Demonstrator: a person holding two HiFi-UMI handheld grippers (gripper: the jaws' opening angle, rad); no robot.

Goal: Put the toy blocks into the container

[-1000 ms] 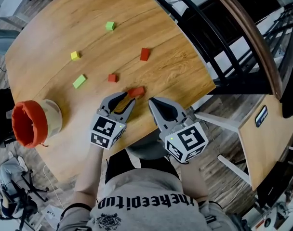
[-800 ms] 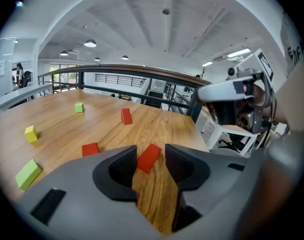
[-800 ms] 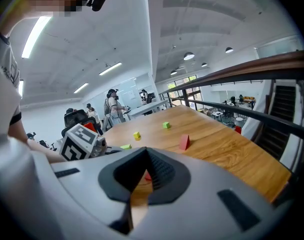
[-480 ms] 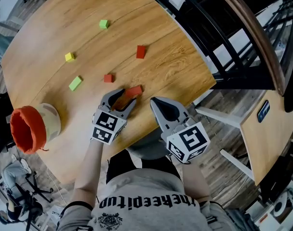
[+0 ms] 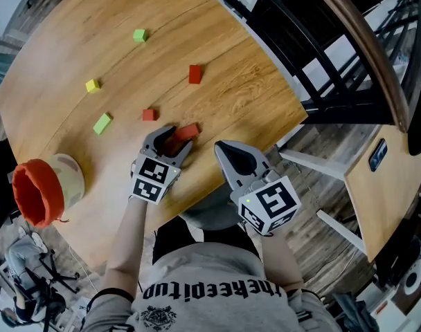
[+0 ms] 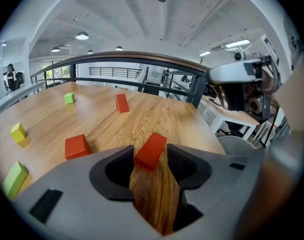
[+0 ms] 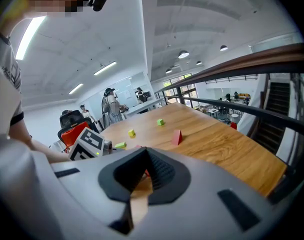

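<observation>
Left gripper (image 5: 176,139), jaws just opened, red block (image 6: 151,150) between its tips, right gripper (image 5: 223,148) closed

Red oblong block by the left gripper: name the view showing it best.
Left gripper view: the red oblong block sits close up, centred, two faces clear. Head view shows it small, from above. Right gripper view barely shows it.
</observation>
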